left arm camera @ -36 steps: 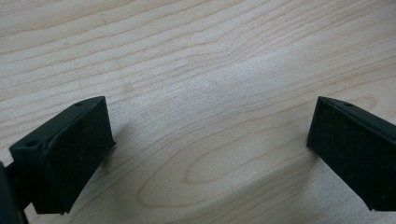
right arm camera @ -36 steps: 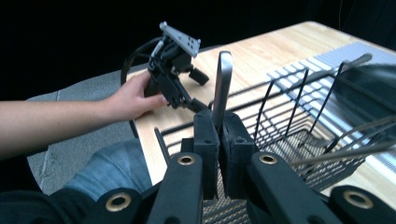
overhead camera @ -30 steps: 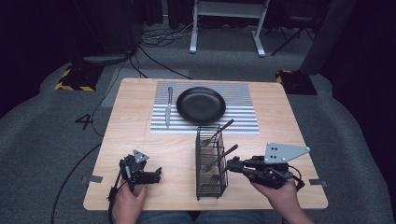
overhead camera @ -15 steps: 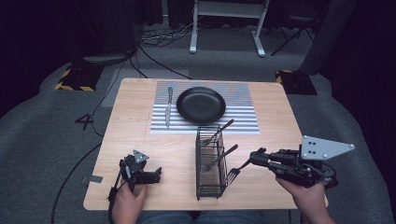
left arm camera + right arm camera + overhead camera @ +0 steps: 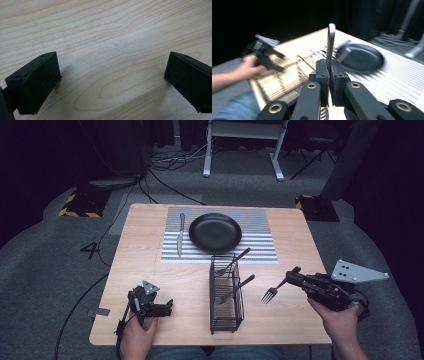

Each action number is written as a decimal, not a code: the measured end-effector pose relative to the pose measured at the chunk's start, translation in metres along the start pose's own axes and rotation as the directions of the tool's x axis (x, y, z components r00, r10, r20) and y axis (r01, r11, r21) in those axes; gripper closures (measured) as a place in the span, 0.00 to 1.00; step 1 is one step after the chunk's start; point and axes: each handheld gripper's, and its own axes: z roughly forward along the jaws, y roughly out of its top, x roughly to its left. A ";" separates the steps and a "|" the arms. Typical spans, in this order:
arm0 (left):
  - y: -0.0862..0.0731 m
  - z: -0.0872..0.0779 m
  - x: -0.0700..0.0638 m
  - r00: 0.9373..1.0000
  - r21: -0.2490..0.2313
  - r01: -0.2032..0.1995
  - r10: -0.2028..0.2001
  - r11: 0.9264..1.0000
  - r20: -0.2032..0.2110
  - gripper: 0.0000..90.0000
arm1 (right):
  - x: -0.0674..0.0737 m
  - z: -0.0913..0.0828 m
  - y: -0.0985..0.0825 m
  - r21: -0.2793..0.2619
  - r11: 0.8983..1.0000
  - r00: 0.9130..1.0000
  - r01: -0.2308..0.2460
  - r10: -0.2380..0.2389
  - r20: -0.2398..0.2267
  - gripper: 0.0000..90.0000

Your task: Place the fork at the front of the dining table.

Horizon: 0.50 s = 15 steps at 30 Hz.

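While your left gripper [image 5: 167, 306] rests near the table's [image 5: 150, 265] front left corner, jaws wide apart, a wire caddy [image 5: 226, 292] stands mid-front; your right gripper [image 5: 292, 275] clamps a fork [image 5: 274, 291] above the front right edge.

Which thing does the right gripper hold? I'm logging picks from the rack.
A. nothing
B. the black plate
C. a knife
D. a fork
D: the right gripper is shut on a fork, tines toward the wire rack, clear of it.
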 end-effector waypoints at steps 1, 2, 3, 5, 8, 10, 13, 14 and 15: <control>0.000 0.000 0.000 1.000 0.000 0.000 0.000 1.000 0.000 0.00 | -0.003 0.004 -0.008 0.010 1.000 0.999 -0.018 0.018 0.028 0.96; 0.000 0.000 0.000 1.000 0.000 0.000 0.000 1.000 0.000 0.00 | -0.004 0.005 -0.011 0.013 0.999 0.999 -0.030 0.030 0.033 0.96; 0.000 0.000 0.000 1.000 0.000 0.000 0.000 1.000 0.000 0.00 | -0.006 0.007 -0.015 0.015 0.999 0.999 -0.040 0.039 0.037 0.96; 0.000 0.000 0.000 1.000 0.000 0.000 0.000 1.000 0.000 0.00 | -0.008 0.010 -0.019 0.023 0.998 0.998 -0.052 0.051 0.036 0.96; 0.000 0.000 0.000 1.000 0.000 0.000 0.000 1.000 0.000 0.00 | -0.014 0.018 -0.029 0.038 0.995 0.995 -0.095 0.095 0.003 0.96; 0.000 0.000 0.000 1.000 0.000 0.000 0.000 1.000 0.000 0.00 | -0.015 0.022 -0.032 0.048 0.993 0.994 -0.111 0.112 -0.017 0.96; 0.000 0.000 0.000 1.000 0.000 0.000 0.000 1.000 0.000 0.00 | -0.014 0.026 -0.037 0.069 0.991 0.992 -0.115 0.118 -0.038 0.96; 0.000 0.000 0.000 1.000 0.000 0.000 0.000 1.000 0.000 0.00 | -0.014 0.026 -0.037 0.069 0.991 0.992 -0.115 0.118 -0.038 0.96; 0.000 0.000 0.000 1.000 0.000 0.000 0.000 1.000 0.000 0.00 | -0.014 0.027 -0.038 0.075 0.991 0.992 -0.115 0.118 -0.049 0.96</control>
